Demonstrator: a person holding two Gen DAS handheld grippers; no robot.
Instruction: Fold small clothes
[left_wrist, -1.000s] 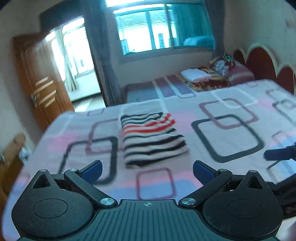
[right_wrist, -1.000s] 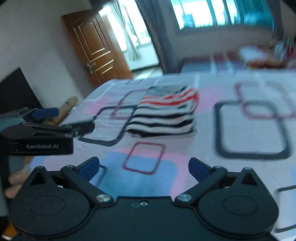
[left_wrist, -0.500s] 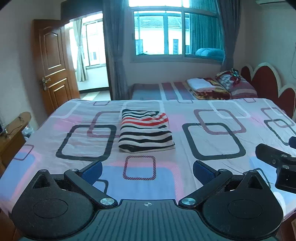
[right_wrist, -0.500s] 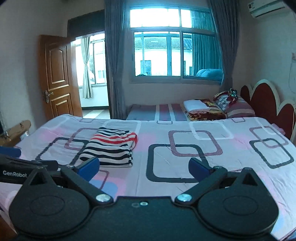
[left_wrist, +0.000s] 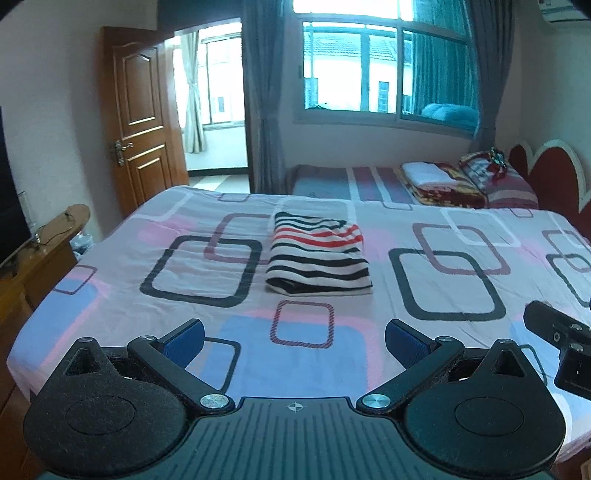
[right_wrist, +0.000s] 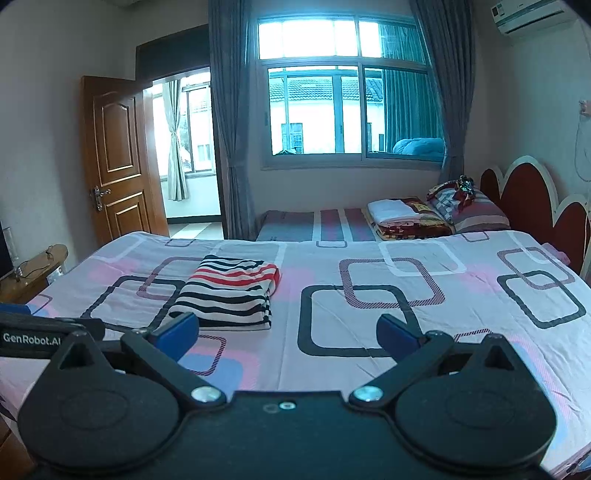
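A striped garment (left_wrist: 318, 254), black, white and red, lies folded into a neat rectangle on the bed (left_wrist: 110, 295). It also shows in the right wrist view (right_wrist: 229, 293), left of centre. My left gripper (left_wrist: 294, 341) is open and empty, held back over the near edge of the bed, well short of the garment. My right gripper (right_wrist: 287, 332) is open and empty, to the right of the left one and also short of the garment. Part of the right gripper shows at the right edge of the left wrist view (left_wrist: 557, 332).
The bed sheet has square patterns. A second bed (right_wrist: 332, 221) with folded blankets (right_wrist: 402, 218) and a pillow stands behind, under the window. A wooden door (right_wrist: 118, 155) stands open at the left. A wooden side table (left_wrist: 44, 240) is by the bed's left edge. A red headboard (right_wrist: 535, 195) is on the right.
Both grippers have pulled back and risen away from the folded garment, which now looks smaller and further off. Both stayed open. The garment has not moved.
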